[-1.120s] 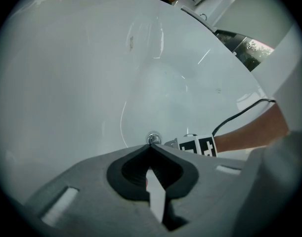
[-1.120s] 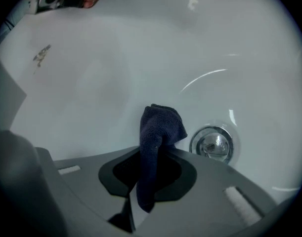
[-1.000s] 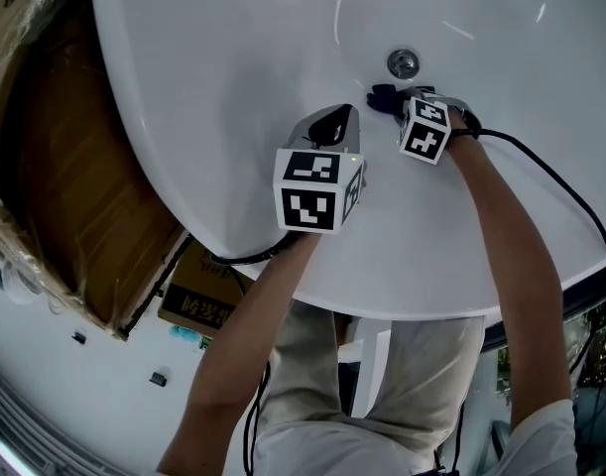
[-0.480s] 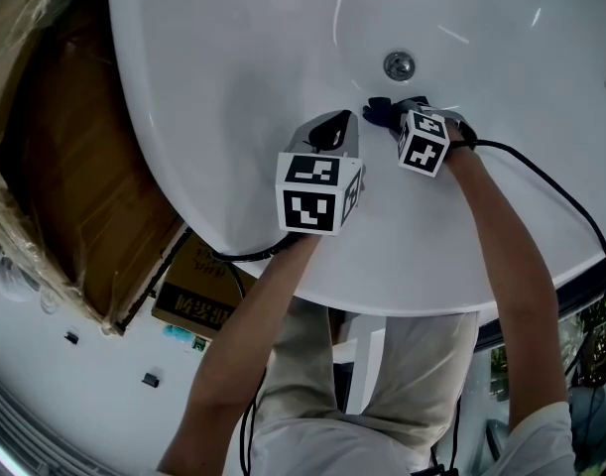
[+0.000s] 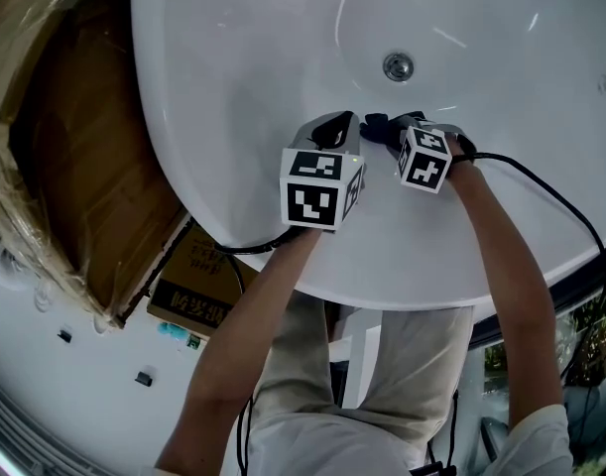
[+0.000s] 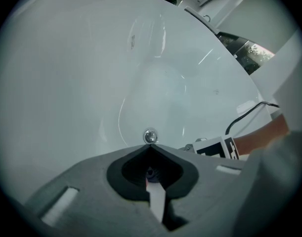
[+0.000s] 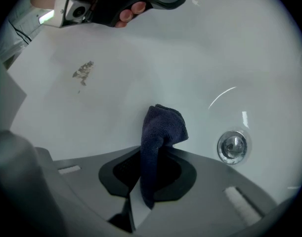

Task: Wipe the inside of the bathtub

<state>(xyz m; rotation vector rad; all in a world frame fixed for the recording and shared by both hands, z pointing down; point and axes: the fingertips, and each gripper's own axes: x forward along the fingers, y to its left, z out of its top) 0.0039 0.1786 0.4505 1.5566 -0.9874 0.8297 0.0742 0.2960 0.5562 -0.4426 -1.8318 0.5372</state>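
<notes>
Bathtub [image 5: 283, 48] is seen from above, white and glossy, filling the upper part of the head view, with its drain [image 5: 399, 65] picked out at upper centre right. A dark blue cloth [image 7: 160, 127] is clamped between the jaws of the right gripper [image 7: 153, 154]. In the right gripper view it is pinched low in the middle of the frame. Its bunched free end is pushed up past the jaw tips and appears to be laid against the tub surface, just left of the drain. A grey smudge [image 7: 83, 71] is spotted on the white at the upper left of that view, well apart from the cloth. The left gripper [image 6: 151, 149] is held just beside the right one, over the tub's slope. Its jaws are drawn together tip to tip and nothing is caught between them, and the drain is framed right above the tips. Brown cardboard [image 5: 74, 167] is seen along the left edge of the head view, outside the tub.
</notes>
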